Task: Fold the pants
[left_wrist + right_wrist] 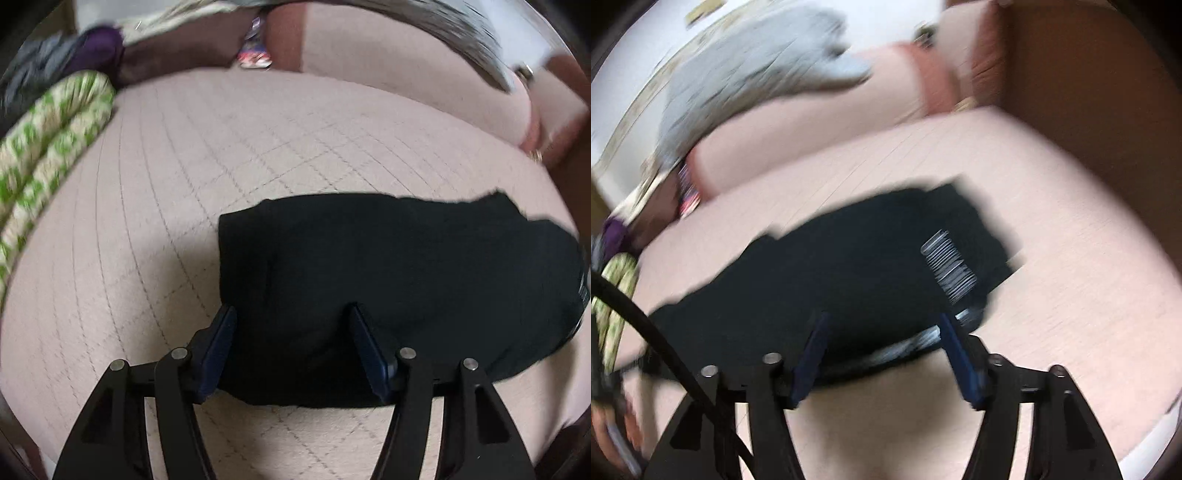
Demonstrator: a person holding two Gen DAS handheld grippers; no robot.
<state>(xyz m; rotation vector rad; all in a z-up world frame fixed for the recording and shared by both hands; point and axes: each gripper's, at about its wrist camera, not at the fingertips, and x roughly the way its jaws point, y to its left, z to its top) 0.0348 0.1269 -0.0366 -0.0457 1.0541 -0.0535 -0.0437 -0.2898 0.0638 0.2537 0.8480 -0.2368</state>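
Bare quilt (147, 229) left of pants (388, 288) — green roll (55, 140) apparently bounds it.

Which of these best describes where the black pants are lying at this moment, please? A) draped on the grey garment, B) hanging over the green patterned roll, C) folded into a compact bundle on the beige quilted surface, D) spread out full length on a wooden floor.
C: the black pants lie as a compact bundle on the beige quilted surface, apart from the green patterned roll.
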